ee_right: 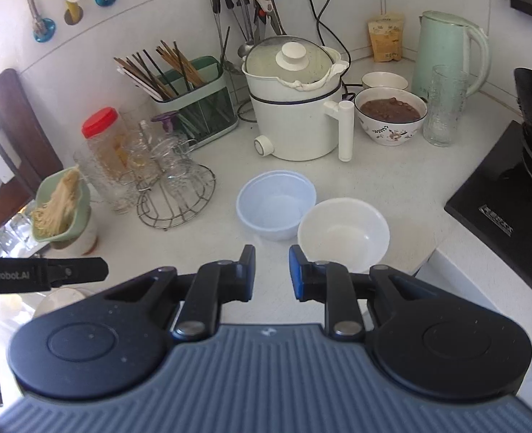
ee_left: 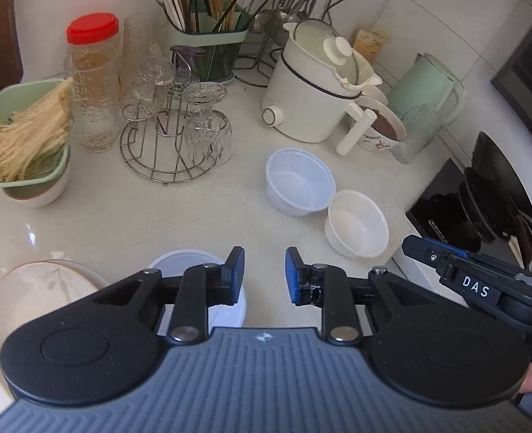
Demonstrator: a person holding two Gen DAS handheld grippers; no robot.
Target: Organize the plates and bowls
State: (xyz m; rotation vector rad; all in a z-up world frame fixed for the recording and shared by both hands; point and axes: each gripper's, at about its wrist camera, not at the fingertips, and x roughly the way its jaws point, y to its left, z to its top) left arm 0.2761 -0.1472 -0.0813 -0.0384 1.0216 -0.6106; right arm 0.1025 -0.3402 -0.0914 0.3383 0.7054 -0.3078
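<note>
A translucent plastic bowl [ee_left: 300, 180] [ee_right: 276, 204] and a white ceramic bowl [ee_left: 357, 222] [ee_right: 343, 234] stand touching on the white counter. My left gripper [ee_left: 264, 276] is open and empty above the counter; a small white plastic bowl [ee_left: 193, 258] sits under its left finger and a glass plate [ee_left: 38, 288] lies at lower left. My right gripper [ee_right: 272, 272] is open and empty, just short of the white ceramic bowl. It also shows in the left wrist view [ee_left: 446, 259] at the right. The left gripper's finger [ee_right: 67, 272] shows in the right wrist view.
A wire rack of glasses [ee_left: 172, 130], a red-lidded jar [ee_left: 92, 72], a green tray of noodles [ee_left: 24, 133], a chopstick holder [ee_right: 193, 101], a white electric pot [ee_right: 294, 104], a bowl of brown food [ee_right: 390, 115], a green kettle [ee_right: 446, 54] and a black stove [ee_right: 504, 195] ring the counter.
</note>
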